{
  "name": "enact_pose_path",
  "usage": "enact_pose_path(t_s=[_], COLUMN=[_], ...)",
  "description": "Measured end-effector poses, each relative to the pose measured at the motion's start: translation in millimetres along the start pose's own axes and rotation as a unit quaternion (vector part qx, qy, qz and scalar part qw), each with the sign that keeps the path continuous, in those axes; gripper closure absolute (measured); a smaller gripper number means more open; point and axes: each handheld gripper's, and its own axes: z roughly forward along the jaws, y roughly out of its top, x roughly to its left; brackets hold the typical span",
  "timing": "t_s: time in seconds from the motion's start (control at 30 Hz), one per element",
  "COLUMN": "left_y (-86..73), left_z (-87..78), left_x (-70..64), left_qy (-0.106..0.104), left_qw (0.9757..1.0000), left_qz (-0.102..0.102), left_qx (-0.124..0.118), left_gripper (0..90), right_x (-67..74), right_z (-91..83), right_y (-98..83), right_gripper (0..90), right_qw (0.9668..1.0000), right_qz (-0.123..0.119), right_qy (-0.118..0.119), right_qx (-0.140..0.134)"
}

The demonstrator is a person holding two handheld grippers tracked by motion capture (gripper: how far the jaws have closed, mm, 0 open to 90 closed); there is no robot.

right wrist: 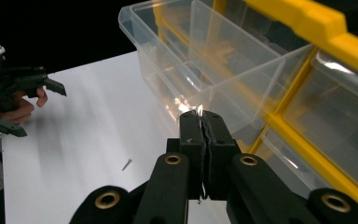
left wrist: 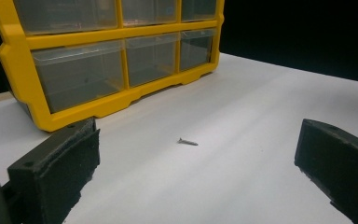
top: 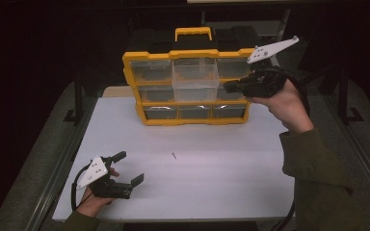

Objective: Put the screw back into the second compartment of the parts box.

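A yellow organizer (top: 147, 55) with clear drawers stands upright at the back of the white table (top: 221, 173). Its top middle drawer (top: 195, 81) is pulled out toward me and looks empty. My right gripper (top: 229, 86) hovers at that drawer's right side, shut with its pads pressed together and nothing visible between them. In the right gripper view its tips (right wrist: 203, 116) sit just below the drawer (right wrist: 205, 56). My left gripper (top: 127, 168) rests low at the table's front left, open. A small screw (top: 174, 155) lies loose on the table ahead of its jaws.
In the left gripper view the screw (left wrist: 187, 141) lies between the two wide-set jaws, with the organizer (left wrist: 18, 60) behind it. A metal rail (top: 62, 159) runs along the table's left edge. The room around is dark.
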Motion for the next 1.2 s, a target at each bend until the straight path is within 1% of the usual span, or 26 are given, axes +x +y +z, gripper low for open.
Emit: enact_pose_path(t_s=[0.13, 0.3, 0.57, 0.67, 0.8, 0.83, 0.93, 0.97, 1.0, 1.2], left_y=[0.2, 0.1, 0.3, 0.2, 0.3, 0.3, 0.3, 0.3, 0.3, 0.4], left_z=[-0.5, -0.1, -0.4, -0.5, -0.4, -0.4, -0.6, -0.7, -0.6, -0.9], left_x=[0.2, 0.0, 0.1, 0.2, 0.1, 0.1, 0.3, 0.3, 0.2, 0.2], left_qy=[0.000, 0.000, 0.000, -0.001, 0.000, -0.001, -0.001, -0.001, -0.001, -0.001], left_qw=[1.0000, 1.0000, 1.0000, 1.0000, 1.0000, 1.0000, 1.0000, 1.0000, 1.0000, 1.0000], left_qz=[0.000, 0.000, 0.000, 0.000, -0.001, 0.000, -0.001, 0.000, -0.001, -0.002], left_qx=[0.003, 0.001, 0.002, 0.003, 0.002, 0.002, 0.004, 0.003, 0.002, 0.000], left_gripper=[0.0, 0.0, 0.0, 0.0, 0.0, 0.0, 0.0, 0.0, 0.0, 0.0], right_x=[-0.5, -2.2, -1.4, -0.6, 1.0, 0.9, 1.3, 2.0, 1.7, 0.4], right_z=[-3.9, -6.5, -4.9, 0.3, 9.0, 11.7, 19.0, 21.3, 24.0, 39.3], right_y=[6.0, 14.0, 30.4, 36.0, 42.9, 44.4, 48.9, 50.5, 51.9, 59.1], right_gripper=[87.4, 87.4, 87.4, 87.4, 87.4, 87.4, 87.4, 87.4, 87.4, 87.2], right_qw=[1.0000, 0.9999, 0.9996, 0.9996, 0.9997, 0.9996, 0.9996, 0.9996, 0.9996, 0.9997], right_qz=[0.001, -0.002, -0.006, -0.011, -0.010, -0.013, -0.013, -0.008, -0.012, -0.011], right_qy=[-0.003, -0.005, -0.008, -0.007, -0.002, -0.002, 0.000, 0.001, 0.001, 0.002], right_qx=[-0.004, -0.014, -0.025, -0.024, -0.023, -0.025, -0.026, -0.025, -0.025, -0.020])
